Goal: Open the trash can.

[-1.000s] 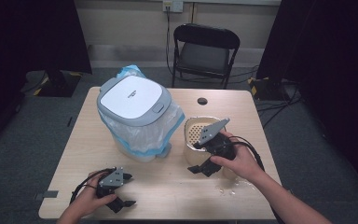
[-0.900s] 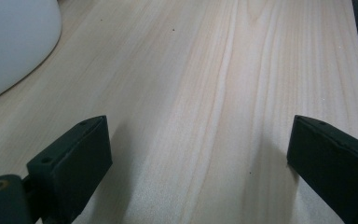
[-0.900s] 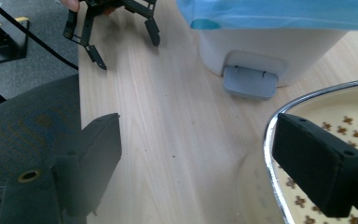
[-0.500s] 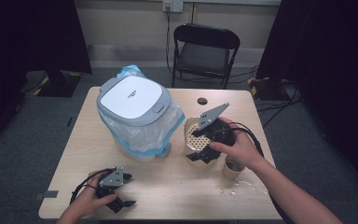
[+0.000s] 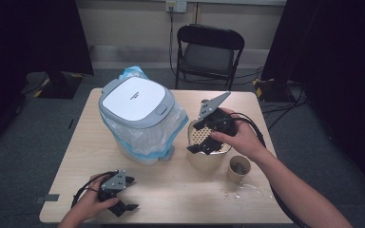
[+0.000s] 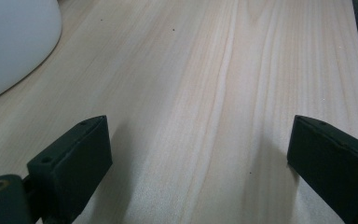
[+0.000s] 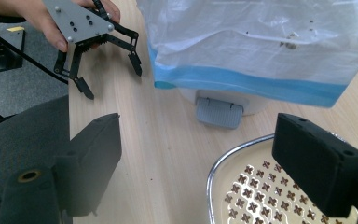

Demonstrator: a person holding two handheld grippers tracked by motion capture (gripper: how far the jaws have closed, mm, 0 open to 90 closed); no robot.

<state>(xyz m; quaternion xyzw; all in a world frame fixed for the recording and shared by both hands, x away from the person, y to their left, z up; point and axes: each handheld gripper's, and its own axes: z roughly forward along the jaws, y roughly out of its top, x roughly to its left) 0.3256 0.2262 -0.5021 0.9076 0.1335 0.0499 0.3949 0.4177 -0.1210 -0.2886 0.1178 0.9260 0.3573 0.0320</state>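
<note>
A white bin with a grey-rimmed lid (image 5: 135,102) stands on the wooden table (image 5: 180,190), lined with a clear and blue plastic bag (image 5: 147,140). Beside it is a cream perforated strainer bowl (image 5: 204,161) with a metal rim (image 7: 223,163). My right gripper (image 5: 203,145) hovers open over that bowl, tilted toward the bin, with nothing between its fingers (image 7: 93,154). A paper cup (image 5: 239,168) with dark contents stands just right of the bowl. My left gripper (image 5: 132,193) rests open low over the table's near left, holding nothing.
The bin's grey foot pedal (image 7: 219,112) faces the bowl, and its bag (image 7: 261,42) hangs loose above it. The bin's white base (image 6: 14,42) lies left of the left gripper. A wet patch (image 5: 242,192) lies near the cup. A black folding chair (image 5: 209,52) stands beyond the table.
My right hand and gripper have lifted and moved away from me, over the strainer bowl, uncovering the paper cup. The left gripper has not moved.
</note>
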